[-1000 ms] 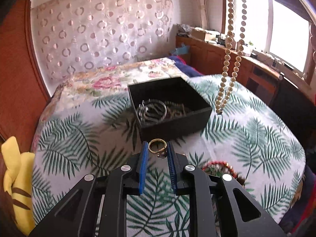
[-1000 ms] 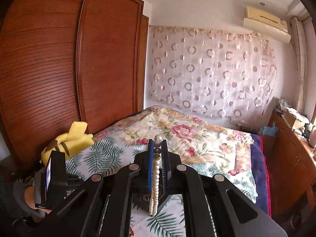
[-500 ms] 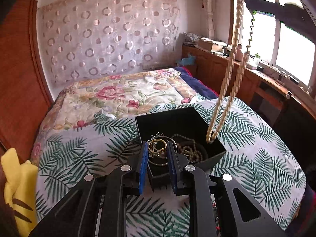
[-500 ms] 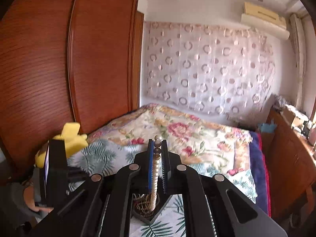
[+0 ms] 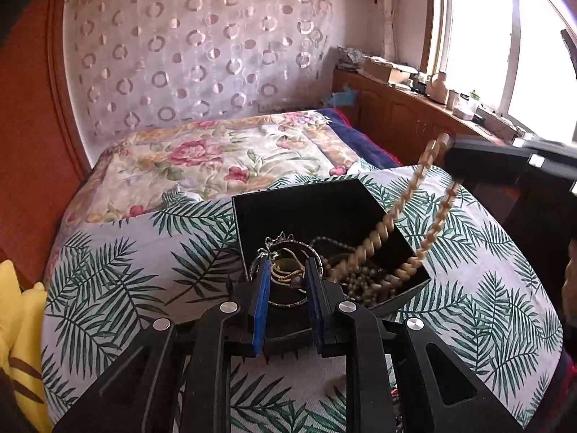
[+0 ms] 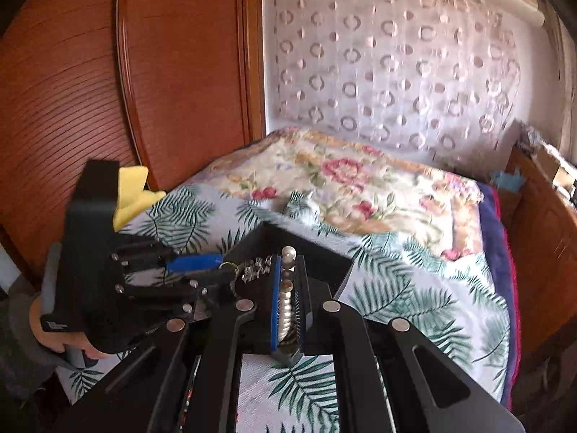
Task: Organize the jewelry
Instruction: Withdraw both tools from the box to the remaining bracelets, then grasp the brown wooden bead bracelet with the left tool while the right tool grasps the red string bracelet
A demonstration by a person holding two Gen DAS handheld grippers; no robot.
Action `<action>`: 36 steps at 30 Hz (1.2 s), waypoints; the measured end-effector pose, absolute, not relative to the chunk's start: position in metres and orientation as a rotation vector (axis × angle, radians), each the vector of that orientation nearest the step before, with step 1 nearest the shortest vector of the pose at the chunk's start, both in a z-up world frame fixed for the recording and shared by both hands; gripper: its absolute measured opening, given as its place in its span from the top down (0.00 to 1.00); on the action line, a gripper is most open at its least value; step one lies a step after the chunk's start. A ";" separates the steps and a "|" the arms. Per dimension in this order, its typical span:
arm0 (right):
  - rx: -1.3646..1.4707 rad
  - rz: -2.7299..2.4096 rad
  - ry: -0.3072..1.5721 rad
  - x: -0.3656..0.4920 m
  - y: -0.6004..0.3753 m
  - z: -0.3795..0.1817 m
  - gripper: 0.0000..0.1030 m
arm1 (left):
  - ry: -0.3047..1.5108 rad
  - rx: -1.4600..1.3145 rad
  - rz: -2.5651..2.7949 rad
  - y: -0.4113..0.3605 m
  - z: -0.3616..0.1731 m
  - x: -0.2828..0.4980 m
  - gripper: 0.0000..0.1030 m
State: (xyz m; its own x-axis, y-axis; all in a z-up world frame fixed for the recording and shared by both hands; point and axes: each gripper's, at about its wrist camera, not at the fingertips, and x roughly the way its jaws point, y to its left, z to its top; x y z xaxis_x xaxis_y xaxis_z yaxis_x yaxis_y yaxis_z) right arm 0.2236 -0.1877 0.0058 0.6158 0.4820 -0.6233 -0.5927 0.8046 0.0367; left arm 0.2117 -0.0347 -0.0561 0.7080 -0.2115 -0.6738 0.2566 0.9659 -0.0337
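Observation:
A black jewelry box [image 5: 324,209] sits on the palm-leaf bedspread [image 5: 119,281], with silver bangles and bead strands inside. My left gripper [image 5: 287,270] is shut on a gold ring [image 5: 286,276] and hovers over the box's near side. The same gripper shows in the right wrist view [image 6: 225,269], its blue pads at the box rim. My right gripper [image 6: 288,270] is shut on a cream pearl necklace [image 6: 286,303]. In the left wrist view the pearl necklace [image 5: 382,231] hangs from the right gripper's body [image 5: 505,166] and its lower loops trail into the box.
A floral quilt [image 5: 223,158] covers the far half of the bed. A yellow plush [image 5: 18,324] lies at the left edge. A wooden wardrobe [image 6: 108,90] stands left, a wooden cabinet [image 5: 404,115] with clutter under the window right. A hand [image 6: 61,339] grips the left tool.
My left gripper has advanced with the ring from in front of the box to over it. My right gripper has dropped, so the pearl necklace now drapes into the box.

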 end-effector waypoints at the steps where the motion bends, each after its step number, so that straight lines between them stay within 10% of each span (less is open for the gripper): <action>1: -0.178 0.624 0.670 0.224 -0.187 0.003 0.92 | 0.741 0.063 -0.260 -0.035 -0.056 0.211 0.79; 9: -0.171 0.631 0.720 0.227 -0.179 -0.019 0.91 | 0.715 0.051 -0.255 -0.026 -0.052 0.192 0.56; 16: -0.159 0.626 0.704 0.223 -0.186 -0.020 0.70 | 0.711 0.055 -0.263 -0.016 -0.058 0.157 0.44; 36: -0.092 0.553 0.745 0.103 -0.251 -0.078 0.70 | 0.765 0.014 -0.334 -0.032 -0.092 0.061 0.42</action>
